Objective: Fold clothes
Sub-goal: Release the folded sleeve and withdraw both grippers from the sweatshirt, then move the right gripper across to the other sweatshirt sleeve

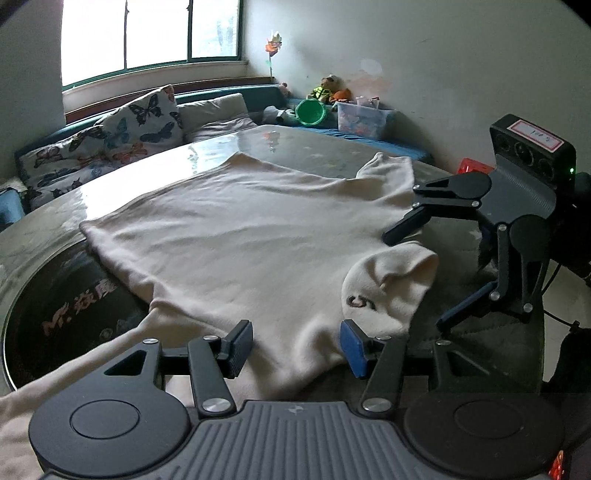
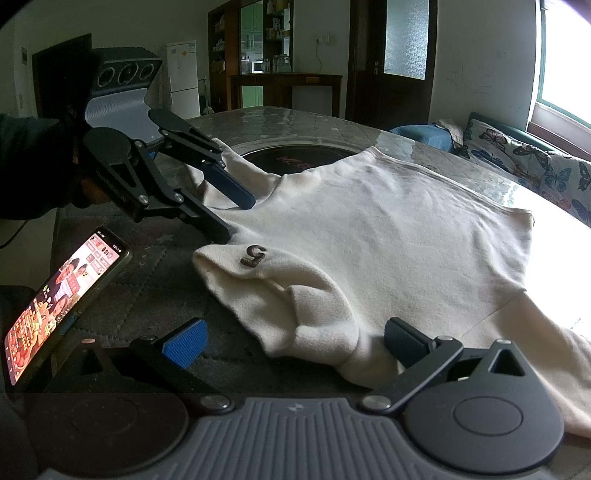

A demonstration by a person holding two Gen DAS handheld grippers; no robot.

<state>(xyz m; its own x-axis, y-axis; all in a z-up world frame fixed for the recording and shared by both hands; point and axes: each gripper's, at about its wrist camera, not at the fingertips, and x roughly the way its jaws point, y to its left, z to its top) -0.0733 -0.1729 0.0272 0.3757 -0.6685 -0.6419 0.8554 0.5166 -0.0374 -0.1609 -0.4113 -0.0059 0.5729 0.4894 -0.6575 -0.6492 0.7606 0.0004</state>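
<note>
A glossy bench (image 1: 229, 147) with a dark round inset (image 1: 74, 295) carries the work, and beyond it the left wrist view shows a window (image 1: 147, 33), butterfly-print cushions (image 1: 110, 140) on a teal seat, a green bucket (image 1: 311, 112), a clear toy bin (image 1: 364, 118) and stuffed toys in the corner. Only the right wrist view shows the other side of the room: a white refrigerator (image 2: 183, 79), dark wooden shelving (image 2: 255, 48), a door with frosted glass (image 2: 402, 40), and a lit smartphone (image 2: 59, 306) propped at the near edge of the bench. A cream sweater (image 1: 240, 236) lies spread flat across the bench, back up, lightly wrinkled, its high collar (image 2: 280, 291) rumpled near the person and marked with a dark "5" (image 2: 254, 256); one sleeve trails toward the left claw's side. The left claw (image 1: 291, 347) is spread wide over the shoulder beside the collar, gripping nothing, its blue pads apart with cloth lying between them. The right claw (image 2: 295, 343) is likewise wide open, straddling the collar, holding nothing.
</note>
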